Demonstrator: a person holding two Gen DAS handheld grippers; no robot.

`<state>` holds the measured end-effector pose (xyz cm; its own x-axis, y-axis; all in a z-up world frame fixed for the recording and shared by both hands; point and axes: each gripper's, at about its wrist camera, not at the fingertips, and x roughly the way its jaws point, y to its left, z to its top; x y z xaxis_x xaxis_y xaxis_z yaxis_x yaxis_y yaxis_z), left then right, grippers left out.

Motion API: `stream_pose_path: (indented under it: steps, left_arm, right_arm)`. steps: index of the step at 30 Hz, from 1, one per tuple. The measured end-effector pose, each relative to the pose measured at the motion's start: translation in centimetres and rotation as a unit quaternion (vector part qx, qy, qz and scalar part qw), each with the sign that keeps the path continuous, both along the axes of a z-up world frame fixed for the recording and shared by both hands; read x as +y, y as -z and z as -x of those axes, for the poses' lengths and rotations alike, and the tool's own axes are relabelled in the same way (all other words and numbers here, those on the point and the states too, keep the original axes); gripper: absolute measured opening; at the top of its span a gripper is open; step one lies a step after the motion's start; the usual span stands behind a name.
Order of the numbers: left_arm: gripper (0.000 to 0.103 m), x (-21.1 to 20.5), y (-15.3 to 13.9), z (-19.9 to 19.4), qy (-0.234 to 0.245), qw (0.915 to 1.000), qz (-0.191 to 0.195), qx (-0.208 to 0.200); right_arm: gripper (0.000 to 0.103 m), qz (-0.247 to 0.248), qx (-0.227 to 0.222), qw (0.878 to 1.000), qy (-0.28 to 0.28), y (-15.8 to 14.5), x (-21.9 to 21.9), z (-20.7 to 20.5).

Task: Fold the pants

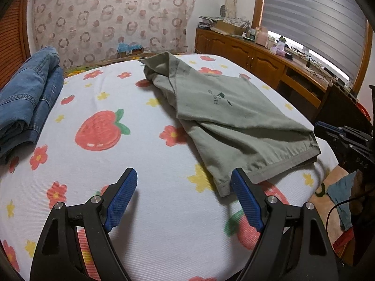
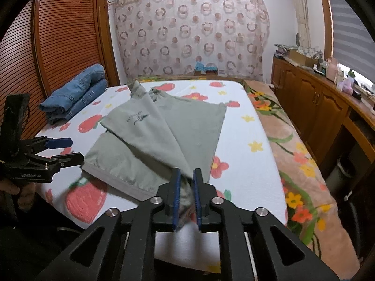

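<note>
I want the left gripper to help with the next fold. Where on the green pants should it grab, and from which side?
Probably the hemmed leg end of the green pants, at its near corner, which lies flat just ahead of the open left gripper. Come in low from the bed's near edge, one finger sliding under the hem. The right gripper has cloth bunched between its jaws.

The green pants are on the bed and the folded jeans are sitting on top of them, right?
Not quite. The green pants are on the bed, but the folded jeans are not on top of them. The jeans lie apart from the pants, by the bed's far left edge. The right wrist view shows bare sheet between them.
</note>
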<state>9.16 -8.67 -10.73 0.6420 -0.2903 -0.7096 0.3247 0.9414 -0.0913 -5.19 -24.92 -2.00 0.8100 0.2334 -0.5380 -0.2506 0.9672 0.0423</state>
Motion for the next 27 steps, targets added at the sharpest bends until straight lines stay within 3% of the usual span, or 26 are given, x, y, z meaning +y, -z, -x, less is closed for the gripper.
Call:
stream_pose_path:
  steps: [8,27]
  left_arm:
    - [0.083,1.5,-0.8,0.0,-0.013,0.9998,0.012,-0.01]
    - [0.083,5.0,-1.6,0.0,-0.052,0.998,0.024,-0.026]
  right_arm:
    - [0.031,0.013,-0.015,1.0,-0.023,-0.7,1.7,-0.5]
    - [0.037,0.036,0.012,0.993,-0.114,-1.3,7.0,-6.8]
